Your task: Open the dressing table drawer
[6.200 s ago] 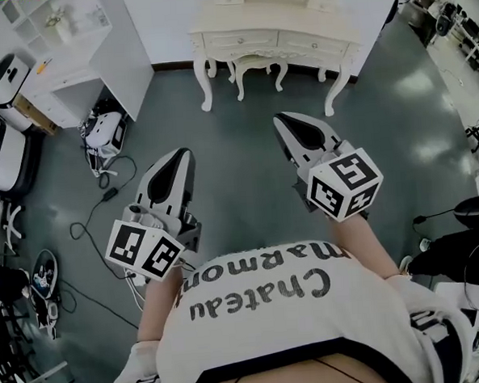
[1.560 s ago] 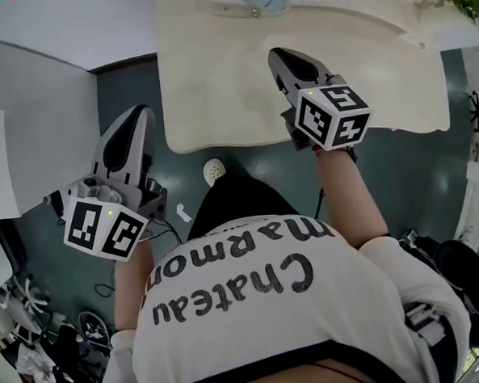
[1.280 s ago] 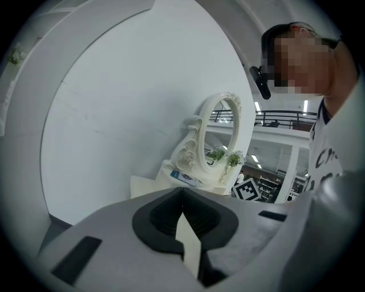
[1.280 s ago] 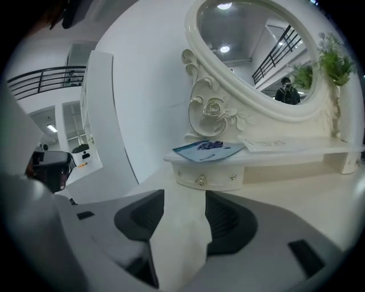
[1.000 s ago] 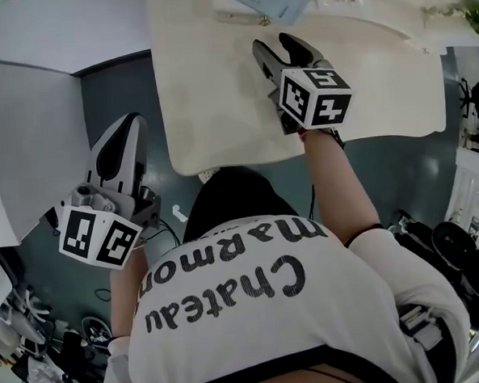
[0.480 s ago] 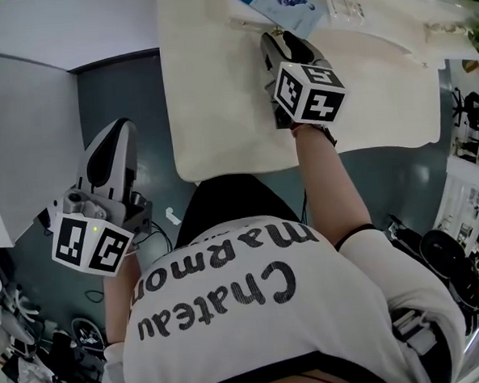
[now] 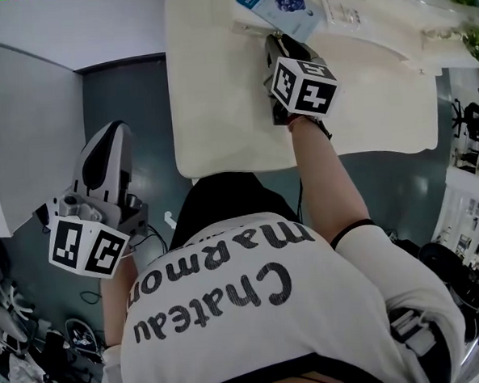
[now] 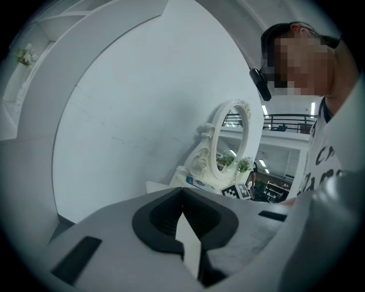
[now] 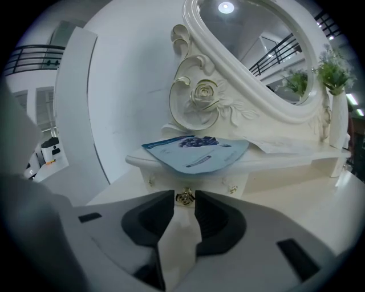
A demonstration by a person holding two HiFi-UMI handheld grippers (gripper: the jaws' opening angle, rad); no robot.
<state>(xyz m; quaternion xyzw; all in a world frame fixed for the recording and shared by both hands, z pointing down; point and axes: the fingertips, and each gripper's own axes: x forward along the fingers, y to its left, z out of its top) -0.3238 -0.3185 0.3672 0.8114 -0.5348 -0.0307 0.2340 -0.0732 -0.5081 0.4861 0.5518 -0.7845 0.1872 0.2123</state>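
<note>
The drawer (image 9: 208, 183), low centre in the right gripper view under a blue packet (image 9: 197, 151), is not yet opened. The right gripper (image 9: 184, 194) has just been closing and appears to pinch its gold knob (image 9: 184, 198). The pull remains. The left gripper (image 8: 182, 194) is clenched, empty.
</note>
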